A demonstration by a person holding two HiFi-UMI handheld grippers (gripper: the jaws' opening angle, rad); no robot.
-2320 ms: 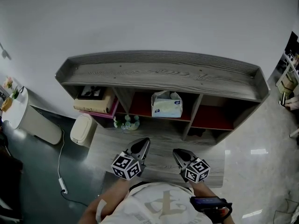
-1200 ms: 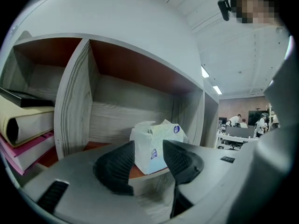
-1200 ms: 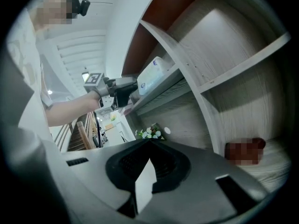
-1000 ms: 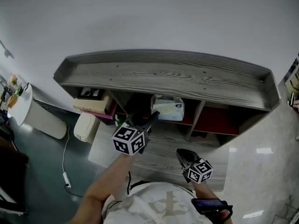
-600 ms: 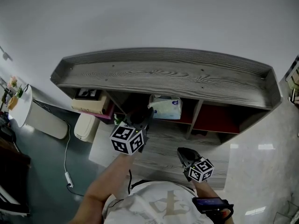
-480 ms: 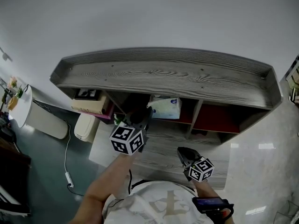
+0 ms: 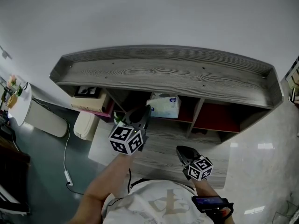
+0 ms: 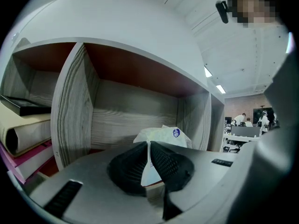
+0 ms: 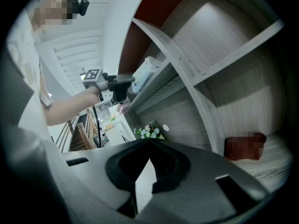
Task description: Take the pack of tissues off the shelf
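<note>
Tissue pack [image 8: 159, 136] bears a round blue label [image 8: 175, 133], print unreadable.

The right claw [image 9: 150, 143] has its jaws closed tip to tip, with nothing between them. Just past the tips sits a small bunch of flowers [image 9: 148, 131]. Up and to the left, the left claw [image 9: 132, 81] meets the pack of tissues [image 9: 147, 71] on the shelf [image 9: 187, 73].

The head view looks steeply down from above the shelf [image 7: 163, 73]. The left gripper view sits low and near, facing into it. The right gripper view looks from further back, tilted. All three share the pack of tissues [image 7: 164, 107].
</note>
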